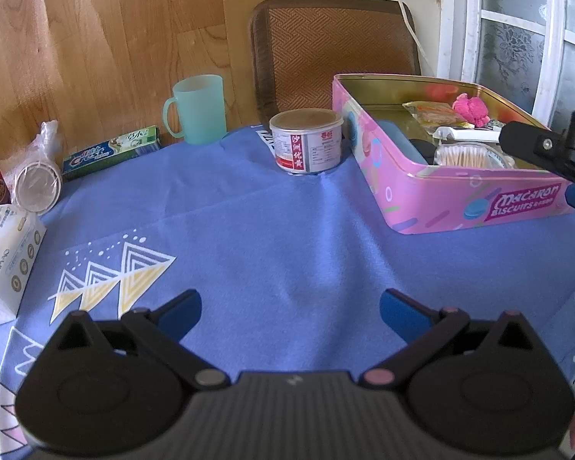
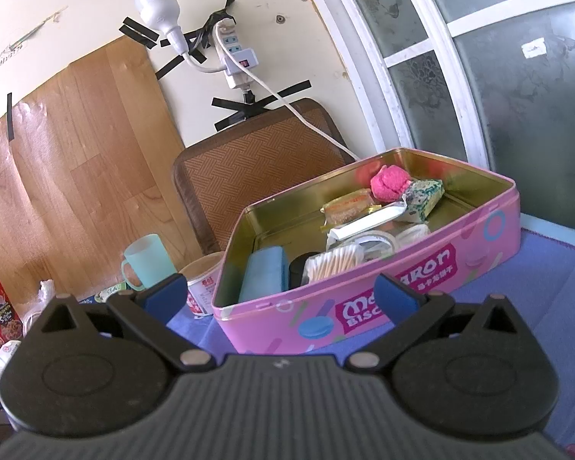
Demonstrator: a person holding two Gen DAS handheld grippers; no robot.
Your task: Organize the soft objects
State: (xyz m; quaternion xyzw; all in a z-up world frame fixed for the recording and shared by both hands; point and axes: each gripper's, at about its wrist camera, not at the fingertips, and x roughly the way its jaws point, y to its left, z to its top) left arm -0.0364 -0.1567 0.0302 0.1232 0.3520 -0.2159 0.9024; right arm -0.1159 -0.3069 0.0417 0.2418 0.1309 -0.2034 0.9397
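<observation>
A pink Macaron Biscuits tin (image 1: 475, 203) stands open on the blue cloth (image 1: 268, 230) at the right. It holds a pink soft lump (image 1: 470, 109), snack packets (image 1: 433, 113), cotton swabs (image 1: 464, 155) and a blue block (image 2: 264, 270). The tin also shows in the right wrist view (image 2: 364, 306), with the pink lump (image 2: 389, 182) at its far end. My left gripper (image 1: 289, 312) is open and empty above bare cloth. My right gripper (image 2: 281, 293) is open and empty, hovering at the tin's near wall; it also shows in the left wrist view (image 1: 548, 157).
A food can (image 1: 306, 140) stands left of the tin. A teal mug (image 1: 197, 109), a toothpaste box (image 1: 111, 151), a plastic-wrapped cup stack (image 1: 38, 180) and a tissue pack (image 1: 7, 260) line the left and back. A woven chair back (image 1: 333, 46) is behind.
</observation>
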